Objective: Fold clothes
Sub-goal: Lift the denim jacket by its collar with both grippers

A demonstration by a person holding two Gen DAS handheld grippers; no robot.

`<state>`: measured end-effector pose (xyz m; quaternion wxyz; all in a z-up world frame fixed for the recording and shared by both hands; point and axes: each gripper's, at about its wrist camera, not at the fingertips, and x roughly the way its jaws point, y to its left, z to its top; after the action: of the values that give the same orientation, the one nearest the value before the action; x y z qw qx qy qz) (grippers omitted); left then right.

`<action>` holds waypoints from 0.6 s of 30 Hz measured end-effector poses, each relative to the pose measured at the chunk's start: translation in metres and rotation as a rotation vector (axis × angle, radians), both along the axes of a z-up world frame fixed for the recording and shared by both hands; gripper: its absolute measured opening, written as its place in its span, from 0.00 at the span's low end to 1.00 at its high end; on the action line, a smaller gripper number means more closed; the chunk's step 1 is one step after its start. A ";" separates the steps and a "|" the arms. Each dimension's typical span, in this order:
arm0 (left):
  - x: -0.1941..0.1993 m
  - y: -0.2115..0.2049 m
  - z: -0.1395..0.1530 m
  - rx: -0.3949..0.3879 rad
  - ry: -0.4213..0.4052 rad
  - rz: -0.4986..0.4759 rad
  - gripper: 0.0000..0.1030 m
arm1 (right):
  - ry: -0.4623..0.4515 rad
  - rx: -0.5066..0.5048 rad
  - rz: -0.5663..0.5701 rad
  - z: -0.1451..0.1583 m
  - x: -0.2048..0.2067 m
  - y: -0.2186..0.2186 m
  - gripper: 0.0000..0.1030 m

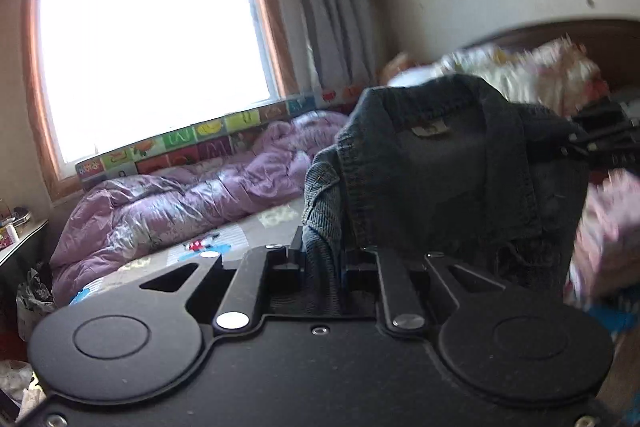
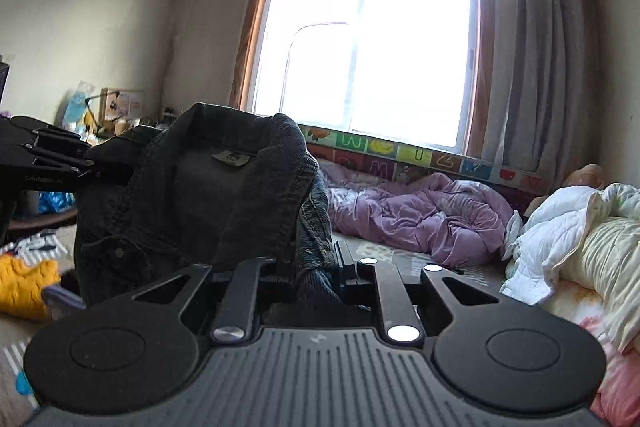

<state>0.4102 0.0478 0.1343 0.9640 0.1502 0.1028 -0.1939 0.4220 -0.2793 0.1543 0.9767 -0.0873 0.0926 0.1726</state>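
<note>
Jacket [image 1: 440, 163], dark denim, hangs in the air between the two grippers, raised above the bed [image 1: 248, 231]. Its collar is at the top, and a small label [image 1: 430, 128] shows on the inside below the collar. The left gripper [image 1: 322, 267] is clamped on one side of the jacket, a fold of denim pinched between its nearly closed jaws. The right gripper [image 2: 318, 267] is clamped the same way on the other side, with cloth bunched between its jaws. In each wrist view the other gripper shows at the far edge of the jacket, gripping it near the shoulder: the right one at the right of the left view, the left one at the left of the right view. The jacket's body droops below the collar in loose folds, and a button [image 2: 119, 251] shows low on the front panel. Behind it a purple quilt [image 2: 420, 223] lies crumpled along the bed under the window [image 2: 372, 43], with a grey curtain [image 2: 540, 67] beside it. White and cream bedding [image 2: 580, 227] is piled at the right in the right view. A yellow garment [image 2: 24, 287] lies at the left edge, low down
</note>
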 end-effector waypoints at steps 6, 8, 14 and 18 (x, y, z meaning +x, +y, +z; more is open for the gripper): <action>-0.052 0.007 -0.074 0.098 0.107 -0.072 0.12 | 0.122 -0.090 0.082 -0.077 -0.037 0.014 0.19; -0.072 0.011 -0.089 0.105 0.135 -0.086 0.12 | 0.147 -0.125 0.112 -0.098 -0.060 0.022 0.19; -0.119 0.015 -0.105 0.114 0.171 -0.119 0.12 | 0.173 -0.177 0.164 -0.125 -0.130 0.042 0.19; -0.150 0.014 -0.117 0.129 0.191 -0.133 0.13 | 0.173 -0.230 0.181 -0.136 -0.165 0.055 0.19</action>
<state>0.2600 0.0621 0.0177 0.9232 0.1990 0.1963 -0.2636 0.2568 -0.2243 0.0182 0.9291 -0.1914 0.1872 0.2551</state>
